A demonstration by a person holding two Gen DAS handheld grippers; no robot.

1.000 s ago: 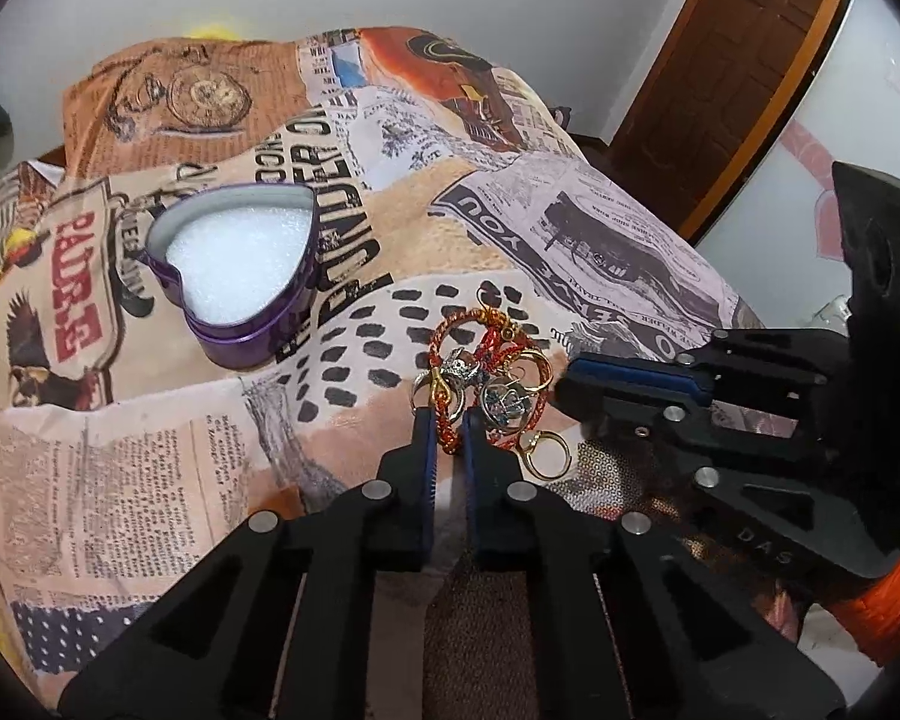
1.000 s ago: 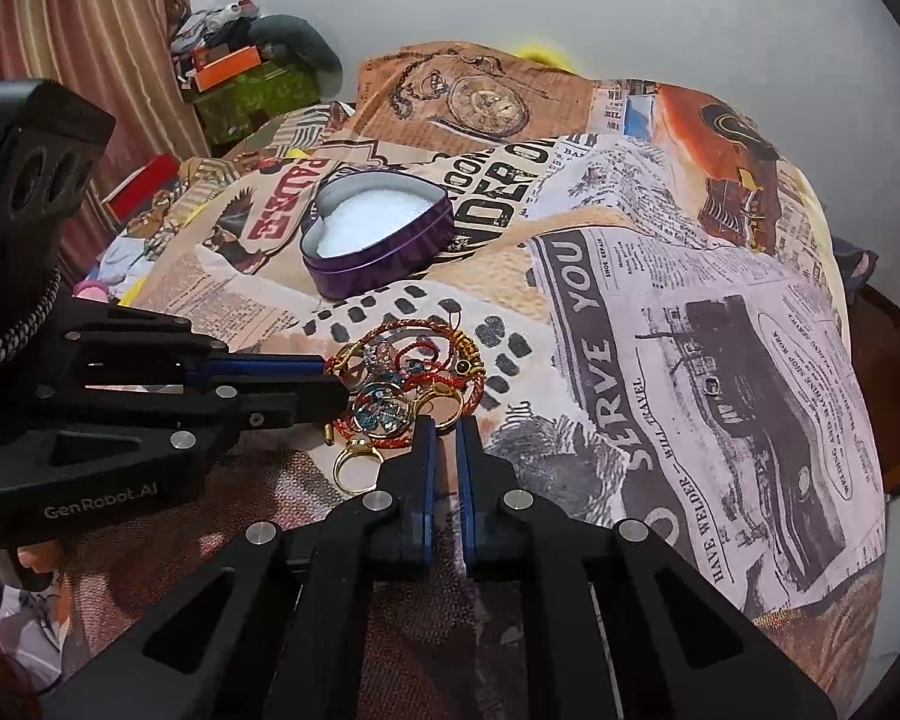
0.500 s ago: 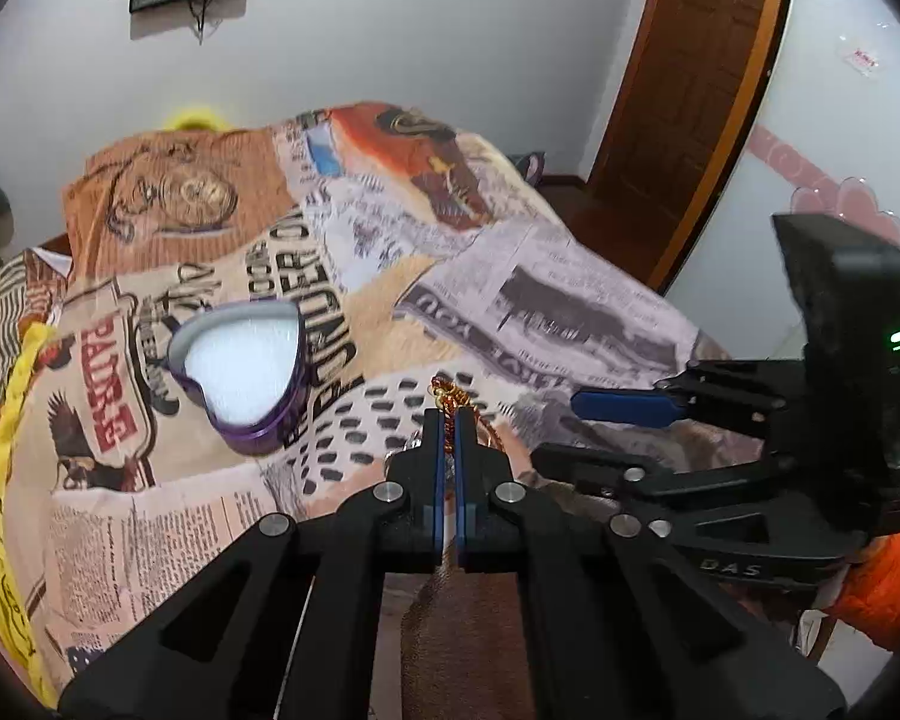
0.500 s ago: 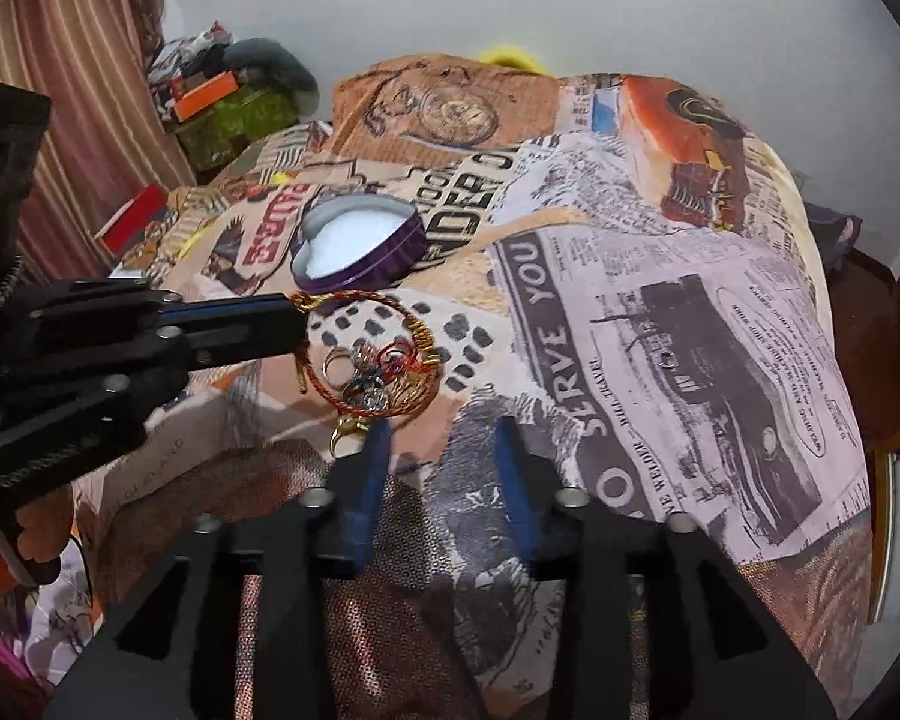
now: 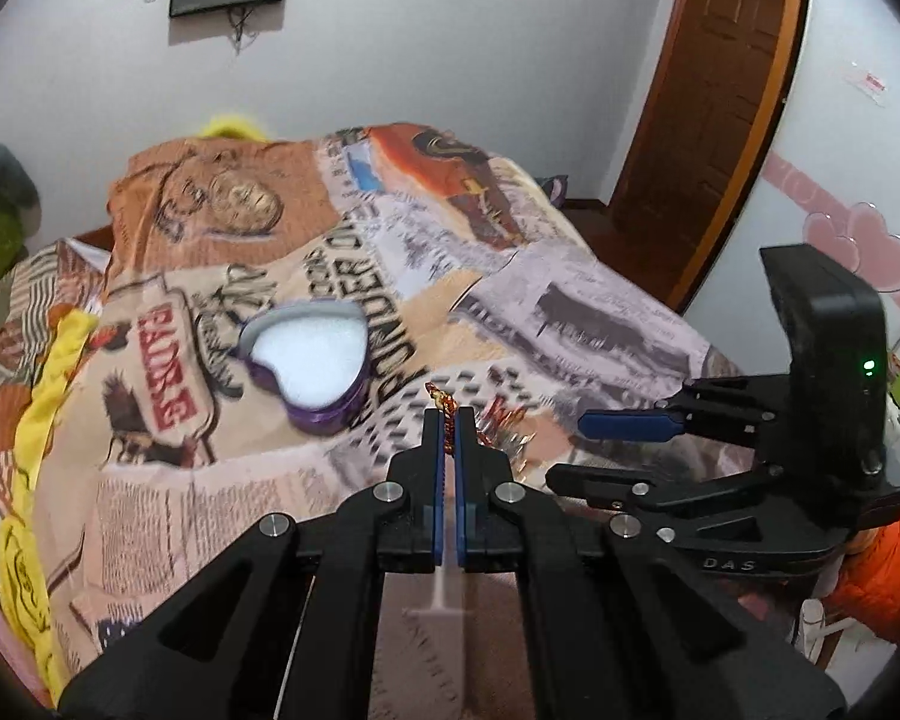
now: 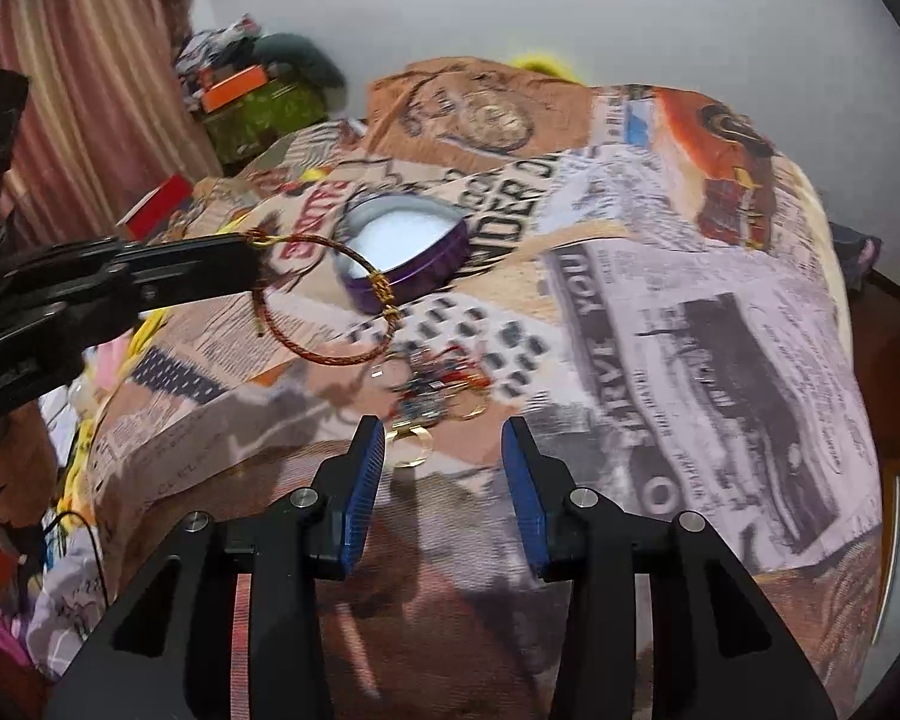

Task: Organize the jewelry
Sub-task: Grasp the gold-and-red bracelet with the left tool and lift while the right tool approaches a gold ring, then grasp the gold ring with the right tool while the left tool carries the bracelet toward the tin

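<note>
L gripper (image 5: 448,420) fingers clamped on red-gold bangle (image 6: 330,300) above bed (image 6: 720,330); R gripper (image 6: 444,450) fingers apart, empty, over jewelry pile (image 6: 438,390).

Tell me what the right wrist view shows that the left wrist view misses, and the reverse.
Right wrist only: the whole red-and-gold bangle hanging as a full loop from the left gripper, the gold rings lying on the bedspread between the open fingers of the right gripper, and the striped curtain.
Left wrist only: the bangle pinched between its own shut fingers, just a short stretch showing, and the wooden door.
Both: the purple heart-shaped tin, lid off, white lining, and the remaining jewelry pile.
</note>
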